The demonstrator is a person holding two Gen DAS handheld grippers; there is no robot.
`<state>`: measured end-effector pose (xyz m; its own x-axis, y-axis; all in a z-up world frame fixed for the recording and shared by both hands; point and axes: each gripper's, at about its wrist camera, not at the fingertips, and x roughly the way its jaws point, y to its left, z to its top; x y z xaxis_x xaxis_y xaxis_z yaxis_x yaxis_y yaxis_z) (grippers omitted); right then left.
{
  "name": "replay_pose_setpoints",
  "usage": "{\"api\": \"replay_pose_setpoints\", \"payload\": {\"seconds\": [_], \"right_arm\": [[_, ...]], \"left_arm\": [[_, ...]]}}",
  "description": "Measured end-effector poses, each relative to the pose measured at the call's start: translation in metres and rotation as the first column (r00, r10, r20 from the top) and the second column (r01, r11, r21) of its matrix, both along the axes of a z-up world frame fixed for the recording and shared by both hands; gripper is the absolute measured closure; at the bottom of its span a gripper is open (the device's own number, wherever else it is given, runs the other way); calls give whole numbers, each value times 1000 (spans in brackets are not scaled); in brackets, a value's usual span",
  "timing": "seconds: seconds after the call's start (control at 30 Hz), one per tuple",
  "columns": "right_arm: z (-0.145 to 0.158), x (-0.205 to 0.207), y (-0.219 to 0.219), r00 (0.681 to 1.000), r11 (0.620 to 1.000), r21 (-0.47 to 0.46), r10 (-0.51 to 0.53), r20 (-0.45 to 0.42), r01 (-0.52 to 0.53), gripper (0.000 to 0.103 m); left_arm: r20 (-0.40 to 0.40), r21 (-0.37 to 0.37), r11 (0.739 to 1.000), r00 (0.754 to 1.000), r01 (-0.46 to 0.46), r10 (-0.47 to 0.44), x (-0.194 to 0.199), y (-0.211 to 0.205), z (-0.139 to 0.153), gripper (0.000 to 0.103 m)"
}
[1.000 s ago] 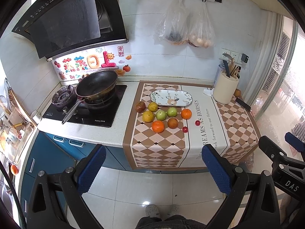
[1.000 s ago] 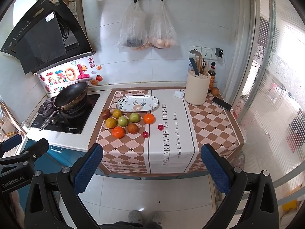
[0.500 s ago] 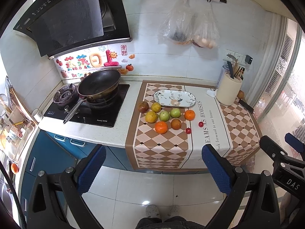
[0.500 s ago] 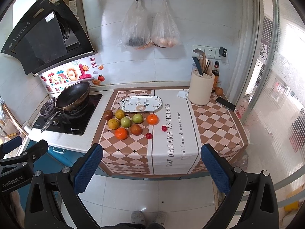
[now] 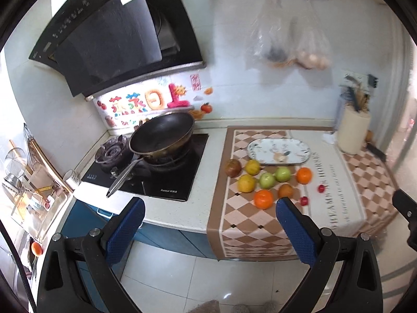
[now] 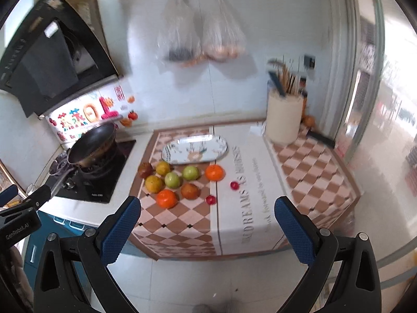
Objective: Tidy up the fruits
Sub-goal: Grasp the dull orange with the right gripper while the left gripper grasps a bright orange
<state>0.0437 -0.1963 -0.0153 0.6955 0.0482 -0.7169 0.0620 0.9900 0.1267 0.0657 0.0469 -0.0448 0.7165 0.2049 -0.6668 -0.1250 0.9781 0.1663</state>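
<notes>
Closer now, both cameras: the counter and its fruit fill more of each view than they did a moment back, and the blur says the approach is on. Left gripper (image 5: 208,224) rides low in its frame, blue pads (image 5: 125,230) spread wide with nothing between them; the right gripper (image 6: 207,221) matches it, pads (image 6: 121,230) wide apart and empty, floor tiles showing in the gap. Out past the right fingertips, centre of frame, sits the fruit cluster on the checked table runner (image 6: 182,224): an orange (image 6: 166,198) nearest, a brownish fruit (image 6: 190,191) beside it, two green apples (image 6: 190,172) behind, yellow fruit (image 6: 153,184) to their left, a dark red one (image 6: 145,169) at the far left, another orange (image 6: 214,172) on the right. Two small red fruits (image 6: 234,185) lie apart from the group, toward the runner's white lettered panel. Just behind the cluster, the oval patterned plate (image 6: 194,151) sits with no fruit on it, the likely destination. Further out: a wok (image 5: 161,137) on the hob (image 5: 146,180) at left of frame, a cream utensil holder (image 6: 284,120) at right, two plastic bags (image 6: 200,36) hanging from the wall rail up top. My read: nothing is sorted yet, this is the run-in to a first pick, and the nearest orange looks the easiest target for either claw.
</notes>
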Motion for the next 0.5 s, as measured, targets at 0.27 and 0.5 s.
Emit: {"api": "replay_pose_setpoints", "payload": {"seconds": [0.27,0.5], "right_arm": [[-103,113,-4,978,991,104,98,-182,-80,11],[-230,230,19,873,953,188,294,-388,-237,21]], "left_arm": [[-248,-63,996,967,-70,53,85,12,-89,0],[-491,-159,963,864,-217,114,156,10,-174,15]]}}
